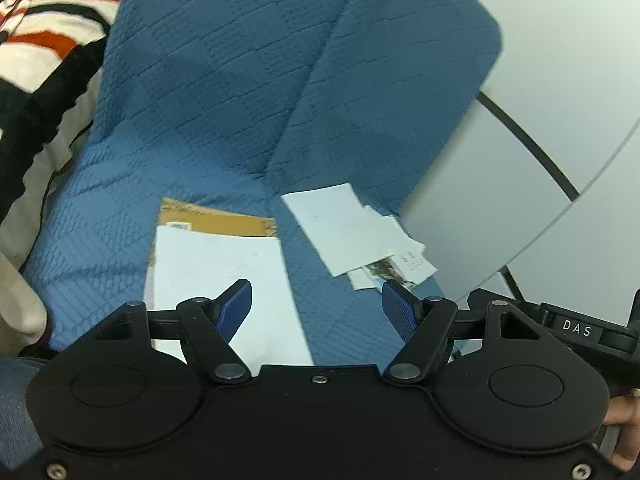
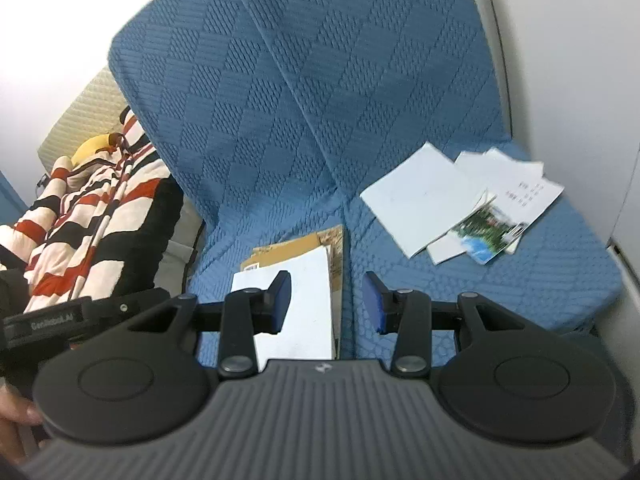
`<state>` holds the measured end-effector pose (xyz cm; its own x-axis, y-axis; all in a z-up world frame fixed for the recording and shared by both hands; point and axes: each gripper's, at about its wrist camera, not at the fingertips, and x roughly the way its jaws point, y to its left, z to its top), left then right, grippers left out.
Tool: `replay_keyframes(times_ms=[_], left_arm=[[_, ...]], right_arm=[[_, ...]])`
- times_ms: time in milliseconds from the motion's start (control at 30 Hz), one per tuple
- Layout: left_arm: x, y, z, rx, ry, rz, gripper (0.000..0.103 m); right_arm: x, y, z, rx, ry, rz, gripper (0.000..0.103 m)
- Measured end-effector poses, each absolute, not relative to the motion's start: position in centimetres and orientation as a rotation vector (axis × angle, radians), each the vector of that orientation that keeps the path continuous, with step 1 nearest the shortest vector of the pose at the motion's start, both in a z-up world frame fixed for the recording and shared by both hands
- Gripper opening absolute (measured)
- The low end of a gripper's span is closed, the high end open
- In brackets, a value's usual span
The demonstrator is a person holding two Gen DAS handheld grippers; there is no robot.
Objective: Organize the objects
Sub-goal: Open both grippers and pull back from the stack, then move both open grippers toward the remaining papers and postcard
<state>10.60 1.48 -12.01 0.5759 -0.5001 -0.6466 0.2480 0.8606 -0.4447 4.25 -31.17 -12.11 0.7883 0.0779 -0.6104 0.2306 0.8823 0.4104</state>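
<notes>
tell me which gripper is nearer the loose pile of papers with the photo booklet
Left, though only slightly. The left gripper hangs with the loose pile just beyond its right finger; the right gripper is above the neat stack, the pile farther off to its right.

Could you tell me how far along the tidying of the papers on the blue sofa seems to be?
Looks done: a white sheet lies squared on a brown envelope on the blue sofa cover. In hand: nothing; the left gripper and right gripper are both open and empty, above the seat. Left: the loose pile of white sheets and a photo booklet is still fanned out.
</notes>
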Motion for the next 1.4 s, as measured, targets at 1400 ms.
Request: replay_keyframes(times_ms=[1400], left_arm=[[7.0, -9.5, -12.4, -0.279, 0.806, -0.476, 0.081]], right_arm=[[-3.6, -35.3, -13.3, 0.366, 0.623, -0.206, 0.045]])
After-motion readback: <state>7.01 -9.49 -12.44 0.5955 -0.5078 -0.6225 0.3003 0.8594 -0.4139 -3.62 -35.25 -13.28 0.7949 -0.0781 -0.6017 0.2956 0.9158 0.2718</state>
